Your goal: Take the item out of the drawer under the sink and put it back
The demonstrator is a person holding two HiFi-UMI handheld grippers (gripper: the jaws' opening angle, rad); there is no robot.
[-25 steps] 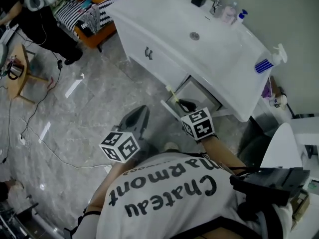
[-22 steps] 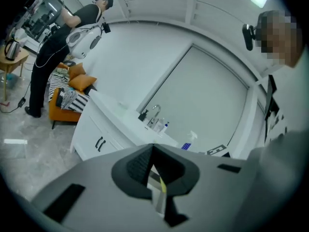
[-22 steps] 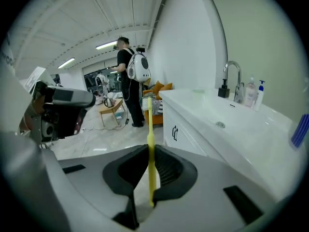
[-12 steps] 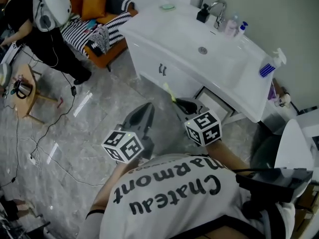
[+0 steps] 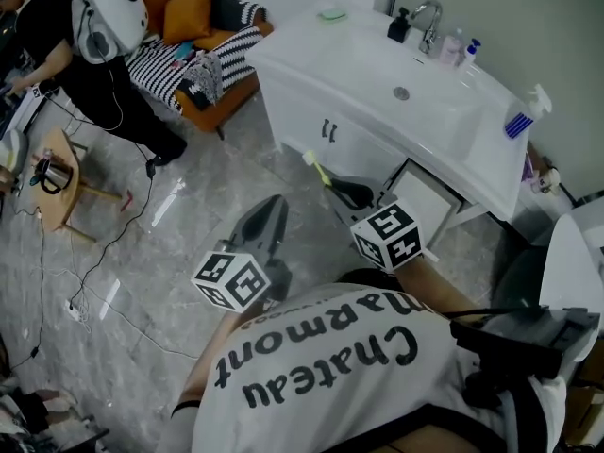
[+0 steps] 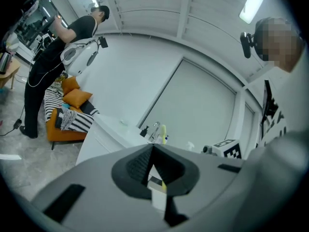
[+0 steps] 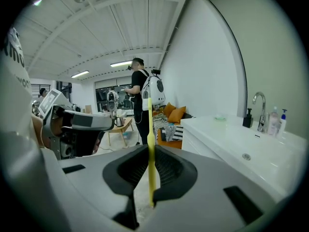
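My right gripper (image 5: 342,189) is shut on a thin yellow toothbrush (image 5: 317,169), which sticks out past its jaws toward the white sink cabinet (image 5: 311,111). In the right gripper view the toothbrush (image 7: 150,144) stands upright between the pads of my right gripper (image 7: 150,170). The drawer (image 5: 436,206) under the sink stands pulled open, just right of that gripper. My left gripper (image 5: 271,211) hovers over the floor to the left, jaws together with nothing in them. In its own view my left gripper (image 6: 153,153) shows its pads meeting at the tip.
The sink counter (image 5: 453,111) carries a faucet (image 5: 427,12), bottles and a blue brush. A person with a white backpack (image 5: 104,12) stands at the upper left beside an orange sofa (image 5: 203,74) and a small wooden table (image 5: 57,173). Cables lie on the marble floor (image 5: 142,253).
Both grippers have lifted and pulled back from the open drawer. The right one carried the toothbrush away from the drawer front, and the head view has swung with them.
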